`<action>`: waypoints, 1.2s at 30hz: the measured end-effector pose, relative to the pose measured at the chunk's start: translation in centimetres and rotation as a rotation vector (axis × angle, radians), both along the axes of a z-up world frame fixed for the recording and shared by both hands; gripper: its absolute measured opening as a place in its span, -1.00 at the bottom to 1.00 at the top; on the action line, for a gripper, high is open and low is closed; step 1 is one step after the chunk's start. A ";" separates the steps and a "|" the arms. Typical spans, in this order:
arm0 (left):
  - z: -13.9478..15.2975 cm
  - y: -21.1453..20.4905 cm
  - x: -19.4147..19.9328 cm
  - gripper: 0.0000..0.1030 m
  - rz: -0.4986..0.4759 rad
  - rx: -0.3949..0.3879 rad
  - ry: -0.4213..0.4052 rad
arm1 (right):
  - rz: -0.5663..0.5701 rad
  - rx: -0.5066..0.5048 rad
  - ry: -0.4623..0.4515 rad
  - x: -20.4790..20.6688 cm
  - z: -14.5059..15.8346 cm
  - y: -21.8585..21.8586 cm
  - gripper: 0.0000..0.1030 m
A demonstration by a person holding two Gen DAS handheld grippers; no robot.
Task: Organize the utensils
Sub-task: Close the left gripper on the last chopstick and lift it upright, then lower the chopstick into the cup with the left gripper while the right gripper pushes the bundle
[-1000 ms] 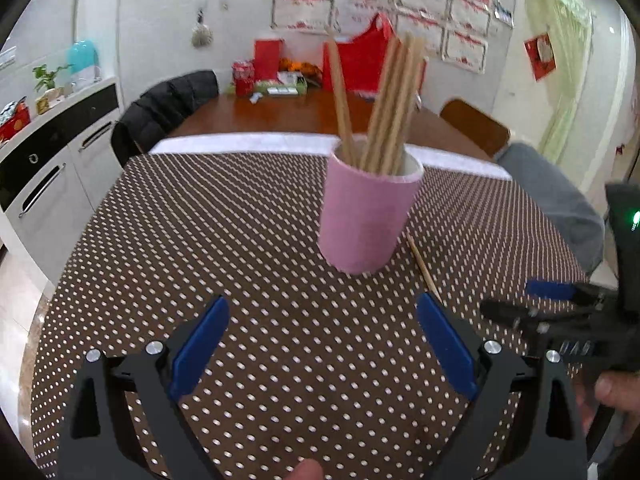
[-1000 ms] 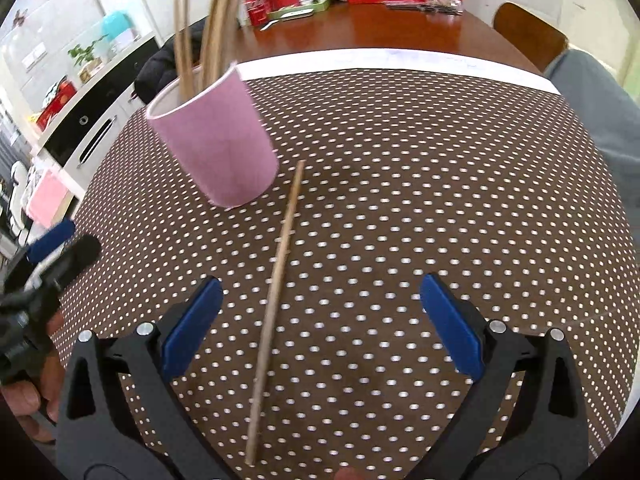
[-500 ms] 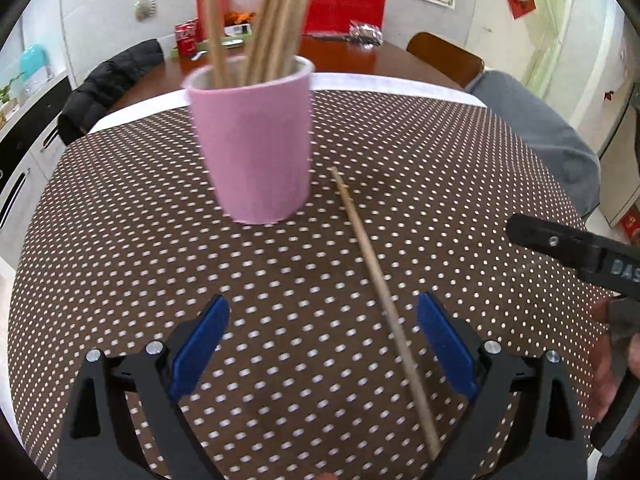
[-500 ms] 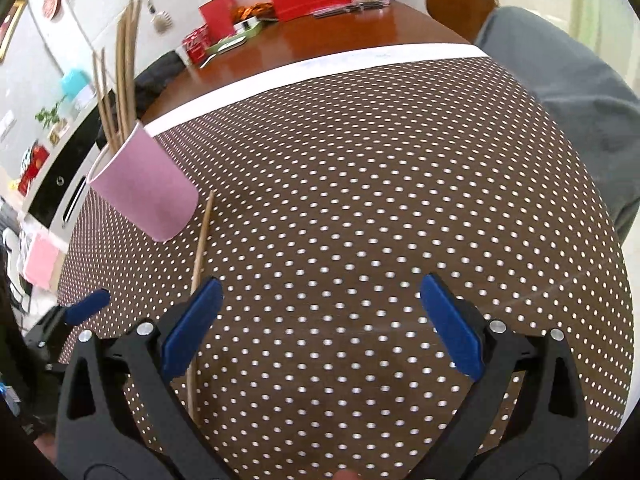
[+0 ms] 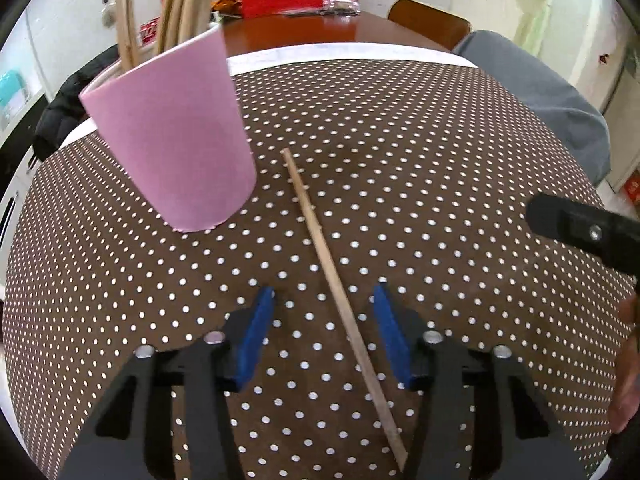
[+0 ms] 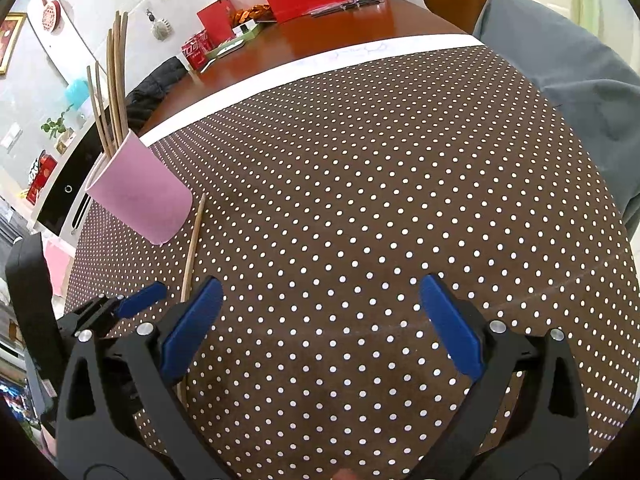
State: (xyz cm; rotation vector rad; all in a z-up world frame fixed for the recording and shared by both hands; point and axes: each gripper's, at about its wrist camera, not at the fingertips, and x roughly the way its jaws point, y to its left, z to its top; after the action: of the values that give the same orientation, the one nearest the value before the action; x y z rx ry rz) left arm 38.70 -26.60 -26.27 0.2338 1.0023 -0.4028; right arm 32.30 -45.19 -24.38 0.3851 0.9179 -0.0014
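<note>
Left claw (image 5: 323,326): jaws have just been closing and now stand partly open astride the loose chopstick (image 5: 320,236), which passes between the blue pads without clearly touching either one. Contact at the right-hand pad cannot be ruled out, since the fisheye view distorts that gap. Nothing is gripped yet.

Right claw (image 6: 320,320): jaws wide open, empty, held over bare dotted cloth to the right of the chopstick.

Landmark: pink cup (image 5: 172,140). It stands on the surface (image 5: 440,160) and already holds several chopsticks upright. The loose chopstick lies flat on the surface just beside the cup's base, its far tip near the cup and its near end running toward the left claw.

Step in hand: pick-up of the last loose chopstick visible on the surface.

Next move, as judged:
1. Close the left claw fully on the chopstick shaft.
2. Lift clear of the cloth.
3. Tilt the chopstick toward upright.
4. Carry it above the cup rim and lower it in among the others.
</note>
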 end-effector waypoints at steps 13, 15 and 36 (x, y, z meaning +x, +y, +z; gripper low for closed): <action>0.9 0.9 -3.7 -0.90 -0.220 -0.135 0.012 | 0.034 0.003 0.001 2.4 0.4 1.5 0.88; 1.6 1.9 -4.7 -0.90 -0.226 -0.175 -0.017 | 0.043 0.008 0.001 3.0 0.6 1.9 0.88; 16.1 17.0 -5.6 -0.90 0.084 -0.481 -0.617 | 0.294 0.040 0.141 16.3 6.3 14.1 -0.44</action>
State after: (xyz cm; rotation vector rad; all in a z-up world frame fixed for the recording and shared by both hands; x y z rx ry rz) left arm 33.10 -9.60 -10.14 -0.1194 0.2909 -0.4457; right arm 48.59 -31.11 -18.12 0.2866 1.1089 0.2621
